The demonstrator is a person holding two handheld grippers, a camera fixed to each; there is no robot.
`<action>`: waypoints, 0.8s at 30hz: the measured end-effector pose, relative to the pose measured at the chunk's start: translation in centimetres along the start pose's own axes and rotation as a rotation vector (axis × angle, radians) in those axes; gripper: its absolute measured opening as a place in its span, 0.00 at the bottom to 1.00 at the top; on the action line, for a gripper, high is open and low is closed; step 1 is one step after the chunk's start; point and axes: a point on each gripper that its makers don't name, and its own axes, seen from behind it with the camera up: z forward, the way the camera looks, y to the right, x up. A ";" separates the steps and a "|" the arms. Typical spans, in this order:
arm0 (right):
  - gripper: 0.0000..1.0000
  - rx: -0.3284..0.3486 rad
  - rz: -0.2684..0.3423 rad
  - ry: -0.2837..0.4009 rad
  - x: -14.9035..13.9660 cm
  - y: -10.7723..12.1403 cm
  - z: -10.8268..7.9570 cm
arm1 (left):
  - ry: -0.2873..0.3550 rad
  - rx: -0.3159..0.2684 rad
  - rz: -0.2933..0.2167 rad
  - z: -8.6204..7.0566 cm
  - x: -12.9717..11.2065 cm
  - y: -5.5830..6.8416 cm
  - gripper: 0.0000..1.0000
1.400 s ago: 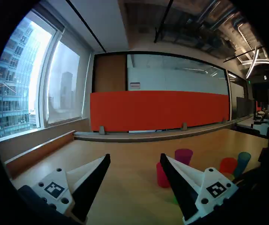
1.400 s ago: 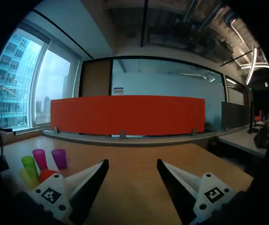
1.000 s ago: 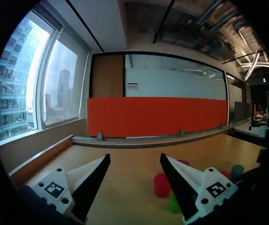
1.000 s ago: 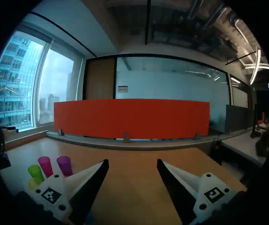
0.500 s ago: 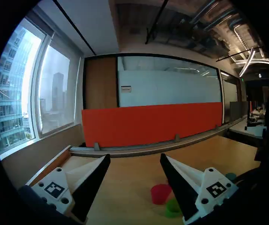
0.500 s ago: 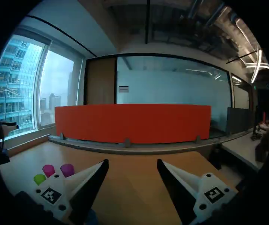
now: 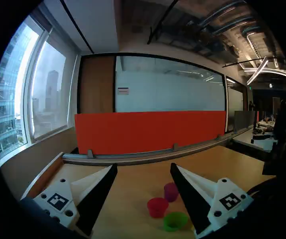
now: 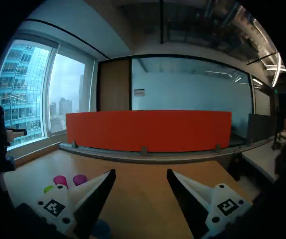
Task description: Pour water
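Left gripper [image 7: 143, 165]: jaws were spread wide, nothing in them.
Right gripper [image 8: 141, 171]: same deal, wide apart and empty.
Cups: pink cup [image 7: 157, 207], purple cup [image 7: 171, 191] and green cup [image 7: 175, 221] sat on the table [image 7: 135, 187], low between the left jaws, close to the right-hand finger.
Water: honestly couldn't tell which cup held any.
Risk: the cups were bunched together, so I'd guess closing on one could knock its neighbour and spill.

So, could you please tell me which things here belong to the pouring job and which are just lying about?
Job: pink cup, purple cup, green cup, left gripper, right gripper (both open, empty).
Just there: orange divider, window, wooden table.
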 end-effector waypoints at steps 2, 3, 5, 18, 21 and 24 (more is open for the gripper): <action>0.99 0.025 -0.008 -0.003 0.1 -0.4 0.0 | -0.005 -0.021 -0.002 0.1 -0.1 0.2 0.99; 0.99 0.039 -0.011 -0.004 0.1 -0.6 -0.1 | -0.006 -0.033 -0.003 0.2 -0.1 0.4 0.99; 0.99 0.061 -0.017 -0.004 0.3 -0.9 -0.1 | -0.006 -0.057 -0.006 0.3 -0.2 0.7 0.99; 0.99 0.240 -0.049 0.002 1.5 -4.4 -1.5 | -0.009 -0.227 -0.033 0.1 -0.1 2.8 0.99; 0.99 0.271 -0.038 0.002 1.8 -5.0 -1.6 | -0.004 -0.253 -0.024 0.0 -0.1 3.1 0.99; 0.99 0.284 -0.036 -0.005 1.8 -5.2 -1.5 | -0.003 -0.272 -0.011 -0.1 -0.1 3.3 0.99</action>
